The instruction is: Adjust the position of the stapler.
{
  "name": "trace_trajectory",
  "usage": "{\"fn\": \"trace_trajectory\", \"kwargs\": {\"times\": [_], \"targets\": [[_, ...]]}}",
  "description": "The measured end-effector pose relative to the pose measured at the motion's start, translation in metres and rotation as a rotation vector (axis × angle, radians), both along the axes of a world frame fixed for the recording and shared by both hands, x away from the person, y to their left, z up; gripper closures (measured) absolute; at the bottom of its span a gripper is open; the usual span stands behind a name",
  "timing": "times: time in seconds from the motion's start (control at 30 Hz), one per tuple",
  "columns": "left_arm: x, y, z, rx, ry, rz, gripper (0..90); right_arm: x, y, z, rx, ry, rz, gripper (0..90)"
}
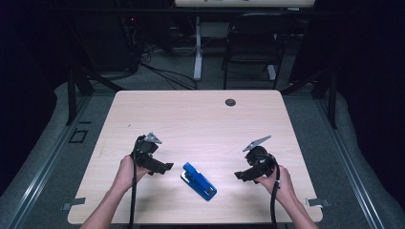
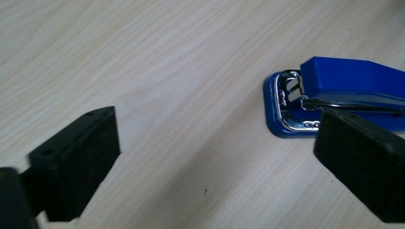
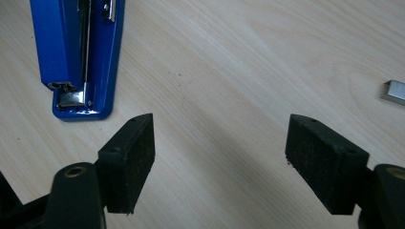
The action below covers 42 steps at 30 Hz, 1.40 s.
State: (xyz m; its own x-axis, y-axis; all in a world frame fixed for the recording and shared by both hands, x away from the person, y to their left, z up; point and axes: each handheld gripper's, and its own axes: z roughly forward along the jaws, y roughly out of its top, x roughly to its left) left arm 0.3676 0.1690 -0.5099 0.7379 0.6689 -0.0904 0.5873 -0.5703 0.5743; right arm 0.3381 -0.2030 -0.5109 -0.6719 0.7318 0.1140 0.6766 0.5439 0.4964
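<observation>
A blue stapler (image 1: 198,181) lies untouched on the tabletop (image 1: 191,114) between the left hand-held gripper (image 1: 161,168) and right hand-held gripper (image 1: 242,175), both released, the pick-up yet to begin

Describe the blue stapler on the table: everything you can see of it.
The stapler is glossy blue, plastic by the look, with a shiny metal staple channel and anvil plate showing at its front end. It lies flat and closed on the pale wood table, near the front edge, angled diagonally. It sits between the left gripper and right gripper; neither touches it.
</observation>
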Motion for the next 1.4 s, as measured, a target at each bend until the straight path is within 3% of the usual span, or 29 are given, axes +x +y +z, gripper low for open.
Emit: {"fn": "trace_trajectory", "kwargs": {"times": [0.03,0.17,0.27,0.43,0.6,0.8,1.0,1.13,1.27,1.33,1.4], "targets": [[-0.001,-0.003,0.000,0.008,0.012,-0.036,12.3,-0.001,0.003,-0.001,0.000,0.005,0.008,30.6],[-0.005,-0.011,-0.003,0.037,0.021,-0.082,16.7,-0.001,0.008,-0.002,0.006,0.017,0.032,39.0],[-0.007,-0.015,-0.004,0.039,0.026,-0.087,24.7,-0.003,0.013,-0.002,0.010,0.017,0.050,42.8],[-0.007,-0.016,-0.006,0.032,0.043,-0.091,30.5,-0.004,0.021,-0.005,0.016,0.035,0.070,49.8],[-0.007,-0.019,-0.009,0.015,0.064,-0.100,39.6,-0.005,0.030,-0.007,0.026,0.035,0.087,62.7],[-0.010,-0.030,-0.015,0.028,0.085,-0.142,59.5,-0.008,0.045,-0.012,0.040,0.045,0.131,78.3],[-0.009,-0.038,-0.019,0.020,0.110,-0.141,72.6,-0.008,0.059,-0.016,0.057,0.047,0.162,85.2],[-0.010,-0.044,-0.023,0.014,0.132,-0.143,78.9,-0.009,0.069,-0.019,0.042,0.050,0.191,88.0],[-0.010,-0.049,-0.025,0.001,0.143,-0.139,82.5,-0.009,0.074,-0.022,0.054,0.053,0.190,89.5],[-0.010,-0.051,-0.026,0.014,0.149,-0.140,82.8,-0.010,0.077,-0.024,0.056,0.056,0.194,89.9],[-0.010,-0.052,-0.028,0.012,0.152,-0.141,82.8,-0.011,0.081,-0.025,0.036,0.055,0.207,89.9]]}}
